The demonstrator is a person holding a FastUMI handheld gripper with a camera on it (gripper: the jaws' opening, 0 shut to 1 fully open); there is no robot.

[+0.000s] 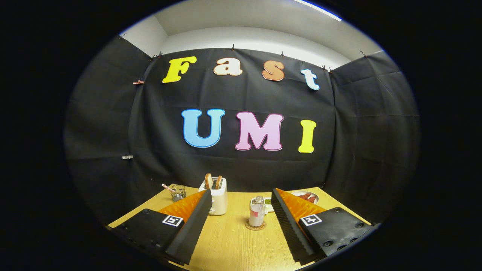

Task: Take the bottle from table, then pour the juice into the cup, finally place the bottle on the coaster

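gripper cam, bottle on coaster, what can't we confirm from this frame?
- Cup behind the bottle: mostly hidden, its fill unreadable.
- Juice level: bottle too small.
- Plate: partly hidden by the finger.
- Glass contents: too small.
- Gripper open, holding nothing.

- The gripper [241,222] has two black fingers [194,226], their inner pads ribbed.
- Orange bodies sit behind the pads.
- Each black base block bears a square black-and-white marker tag [173,220].
- Round screws dot the right block.
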